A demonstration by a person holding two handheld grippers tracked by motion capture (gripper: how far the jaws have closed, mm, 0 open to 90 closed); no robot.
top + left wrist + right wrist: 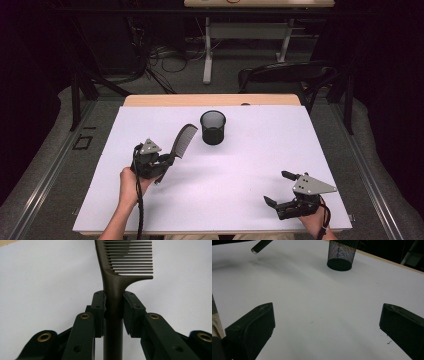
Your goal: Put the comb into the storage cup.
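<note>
A dark comb (182, 140) is held up off the white table sheet (240, 165), tilted with its toothed end toward the far right. My left gripper (167, 161) is shut on the comb's handle (114, 295), with the teeth (130, 257) pointing to the right above the jaws. A black mesh cup (213, 127) stands upright just right of the comb's tip, and the mesh cup (341, 254) rests far ahead in the right gripper view. My right gripper (277, 188) sits low at the near right, open, nothing between its fingers (254, 327).
The sheet covers a wooden table whose far edge (210, 100) shows behind the cup. A black chair (285, 75) stands beyond the table's far right. The comb's handle end (260, 245) pokes into the right gripper view at top left.
</note>
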